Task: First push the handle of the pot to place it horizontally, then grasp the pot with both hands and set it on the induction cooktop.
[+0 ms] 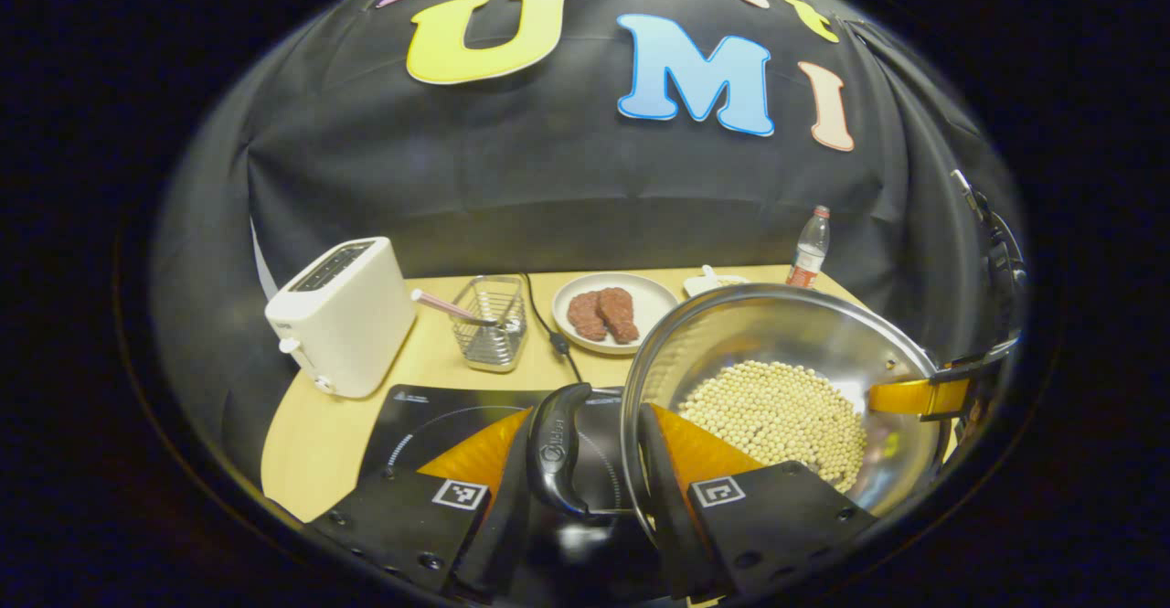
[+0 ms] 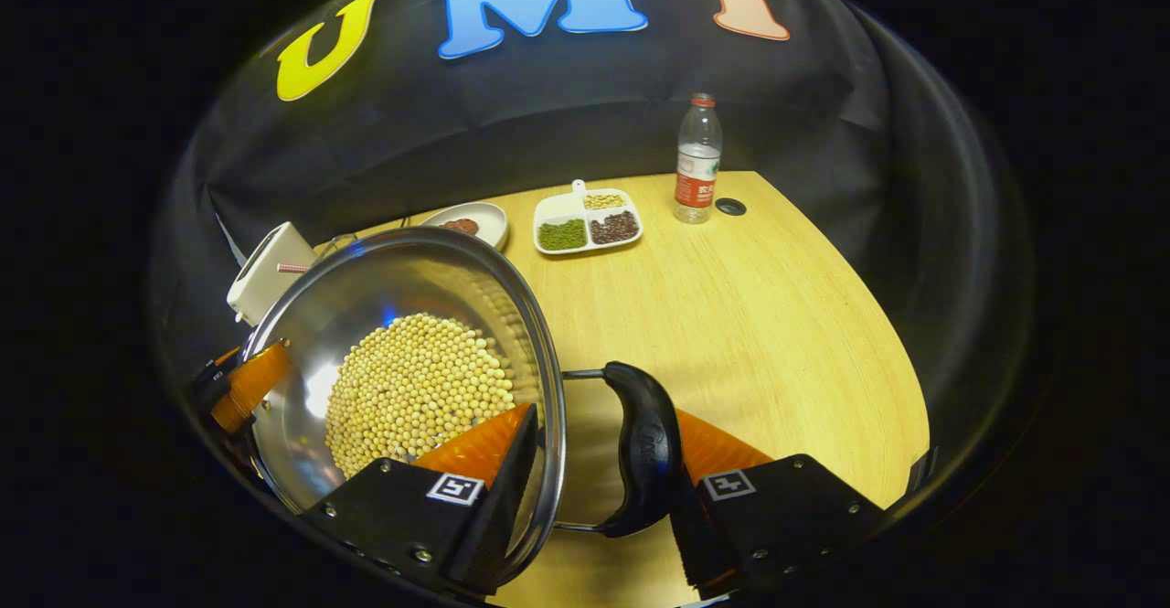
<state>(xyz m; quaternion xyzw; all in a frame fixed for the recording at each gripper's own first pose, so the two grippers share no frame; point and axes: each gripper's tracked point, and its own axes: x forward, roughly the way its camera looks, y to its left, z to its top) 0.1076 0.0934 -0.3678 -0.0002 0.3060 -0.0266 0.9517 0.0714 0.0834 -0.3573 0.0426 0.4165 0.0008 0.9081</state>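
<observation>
Now both grippers carrying pot (image 1: 786,379) over cooktop (image 1: 439,416): left gripper (image 1: 585,480) pinching rim and left handle (image 1: 558,448), right gripper (image 2: 594,471) pinching rim and right handle (image 2: 644,448). Keeping level advisable, beans (image 2: 416,389) sliding otherwise; lowering centred on cooktop ring.

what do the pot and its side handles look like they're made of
Pot: polished metal, likely stainless steel, since its inner wall mirrors light and the beans. Side handles: glossy black, probably plastic, moulded, on thin metal wire brackets.
</observation>
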